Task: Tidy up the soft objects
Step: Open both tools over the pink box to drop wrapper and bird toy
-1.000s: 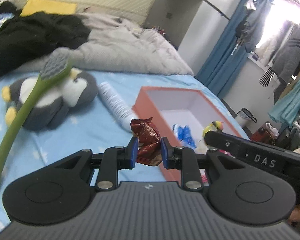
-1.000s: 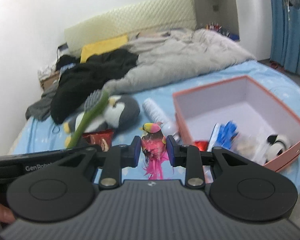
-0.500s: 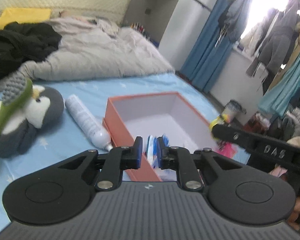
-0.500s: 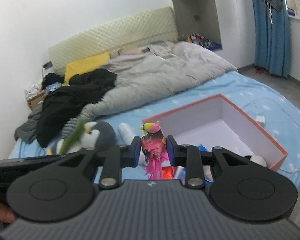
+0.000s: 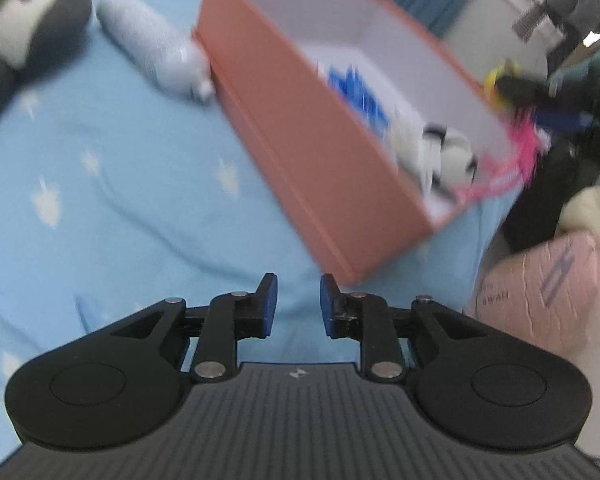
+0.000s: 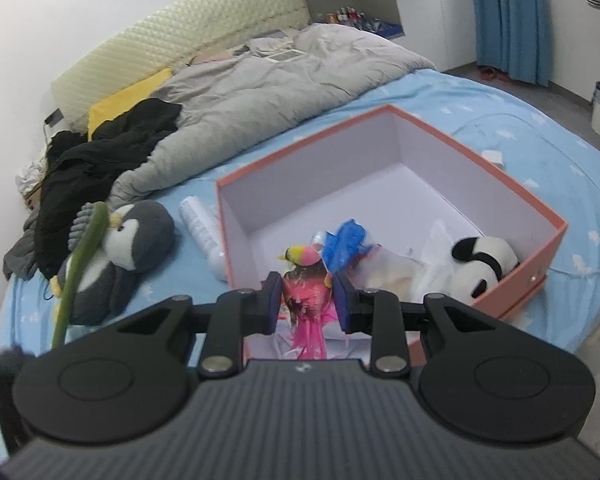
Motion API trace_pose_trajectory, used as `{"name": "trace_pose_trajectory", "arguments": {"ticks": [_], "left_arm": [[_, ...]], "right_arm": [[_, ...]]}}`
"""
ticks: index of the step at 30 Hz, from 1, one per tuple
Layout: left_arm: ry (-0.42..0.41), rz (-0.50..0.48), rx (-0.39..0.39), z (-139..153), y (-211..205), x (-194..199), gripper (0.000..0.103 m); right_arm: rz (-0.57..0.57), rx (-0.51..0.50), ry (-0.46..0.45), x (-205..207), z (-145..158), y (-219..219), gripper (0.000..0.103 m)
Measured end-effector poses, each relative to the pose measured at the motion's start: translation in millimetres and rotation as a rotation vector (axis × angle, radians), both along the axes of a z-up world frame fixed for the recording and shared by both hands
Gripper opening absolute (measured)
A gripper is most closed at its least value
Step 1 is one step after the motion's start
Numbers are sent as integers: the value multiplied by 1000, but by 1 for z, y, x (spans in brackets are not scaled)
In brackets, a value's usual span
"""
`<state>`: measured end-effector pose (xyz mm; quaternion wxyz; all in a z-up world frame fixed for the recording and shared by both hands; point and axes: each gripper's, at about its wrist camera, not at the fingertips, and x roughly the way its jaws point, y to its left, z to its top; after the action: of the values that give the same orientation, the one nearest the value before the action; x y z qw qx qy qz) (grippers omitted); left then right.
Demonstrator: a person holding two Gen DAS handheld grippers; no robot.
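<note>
- the orange box sits open on a blue bed sheet and serves as the landmark here.
- the left gripper held a brown snack wrapper a second ago; now nothing is between its blue pads. its jaws have just been opening again after a brief squeeze, and they hang empty over the sheet just outside the box's near corner — the wrapper is not visible from this blurred view.
- the right gripper is clamped on a pink feathered toy bird, as before, now held over the box's near end.
- inside the box: a panda plush and a blue crinkly item.
- outside the box, to its left: a penguin plush, a green brush and a white bottle.
- judgement: one drop looks finished — the bird seems next, with the penguin left to collect.
</note>
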<state>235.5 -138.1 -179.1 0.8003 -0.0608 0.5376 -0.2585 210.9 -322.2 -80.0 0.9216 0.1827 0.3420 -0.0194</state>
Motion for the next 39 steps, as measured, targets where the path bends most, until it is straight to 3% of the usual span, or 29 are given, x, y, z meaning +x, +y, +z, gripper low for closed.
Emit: {"name": "trace_pose_trajectory", "arguments": {"ticks": [4, 11, 18, 22, 31, 39], "left_arm": [[44, -25, -5, -18, 3, -14, 27], [43, -40, -8, -17, 12, -24, 27], [65, -106, 45, -35, -1, -53, 27], [101, -74, 41, -43, 9, -66, 27], [27, 3, 38, -16, 26, -68, 27], [-88, 50, 68, 19, 26, -39, 27]], "right_arm": [[1, 2, 17, -2, -7, -2, 31], [18, 3, 15, -10, -8, 3, 31], [16, 7, 14, -22, -8, 4, 31], [6, 17, 14, -29, -9, 1, 31], [19, -4, -11, -36, -6, -2, 31], [-1, -50, -58, 4, 1, -21, 31]]}}
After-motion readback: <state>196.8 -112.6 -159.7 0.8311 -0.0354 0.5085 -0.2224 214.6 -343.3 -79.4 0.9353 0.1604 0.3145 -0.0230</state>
